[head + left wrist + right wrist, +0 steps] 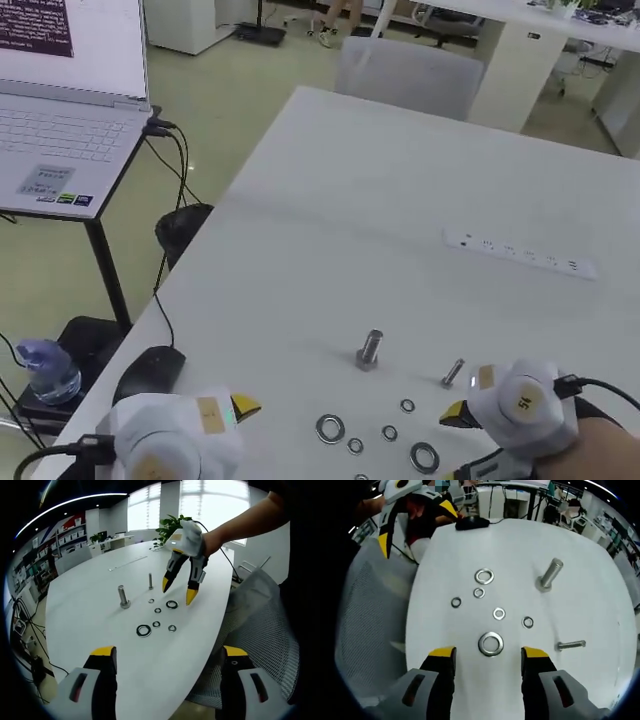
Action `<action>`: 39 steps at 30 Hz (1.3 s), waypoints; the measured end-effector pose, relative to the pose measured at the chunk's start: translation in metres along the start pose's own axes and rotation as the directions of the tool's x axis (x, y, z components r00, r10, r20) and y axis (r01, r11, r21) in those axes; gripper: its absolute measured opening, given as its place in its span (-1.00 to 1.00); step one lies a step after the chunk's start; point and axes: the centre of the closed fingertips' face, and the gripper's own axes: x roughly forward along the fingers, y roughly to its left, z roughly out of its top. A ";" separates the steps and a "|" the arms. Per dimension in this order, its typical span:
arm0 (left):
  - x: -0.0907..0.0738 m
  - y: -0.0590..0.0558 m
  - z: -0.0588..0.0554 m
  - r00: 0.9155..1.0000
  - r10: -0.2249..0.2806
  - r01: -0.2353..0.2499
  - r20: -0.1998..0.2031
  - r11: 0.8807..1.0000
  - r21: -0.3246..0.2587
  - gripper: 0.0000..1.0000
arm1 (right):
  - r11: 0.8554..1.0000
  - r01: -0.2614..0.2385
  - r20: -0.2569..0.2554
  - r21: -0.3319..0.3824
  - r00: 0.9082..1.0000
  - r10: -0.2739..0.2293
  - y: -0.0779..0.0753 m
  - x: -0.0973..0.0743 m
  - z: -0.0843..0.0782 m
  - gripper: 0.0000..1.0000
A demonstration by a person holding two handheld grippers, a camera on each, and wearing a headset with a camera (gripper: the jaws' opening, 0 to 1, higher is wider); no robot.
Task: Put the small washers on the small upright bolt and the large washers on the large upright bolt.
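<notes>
Right gripper [177,593], jaws apart and empty, poised over large washer [490,652] lying flat on white desk [580,545]. Left gripper [169,652] likewise spread, empty, near desk edge. Large bolt [123,596] and small bolt [150,580] stand upright beside scattered washers. Washer likely thin, rigid, slick steel: pinch across outer rim, expect sliding.

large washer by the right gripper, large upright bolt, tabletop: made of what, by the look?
Large washer: silvery with bright glints; likely plated steel.
Large bolt: grey metallic sheen, probably steel.
Tabletop: even matte white, no grain; perhaps laminate, cannot confirm.
</notes>
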 end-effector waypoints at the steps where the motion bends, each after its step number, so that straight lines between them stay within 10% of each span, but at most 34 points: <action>1: 0.000 -0.001 0.000 1.000 0.001 -0.001 0.000 1.000 0.002 0.70 | 1.000 -0.006 -0.011 -0.009 1.000 0.006 0.001 0.002 -0.001 0.06; 39: -0.004 -0.003 -0.009 1.000 0.007 -0.007 -0.012 1.000 -0.011 0.42 | 0.984 -0.044 -0.190 -0.173 0.982 0.010 0.000 0.018 -0.006 -0.49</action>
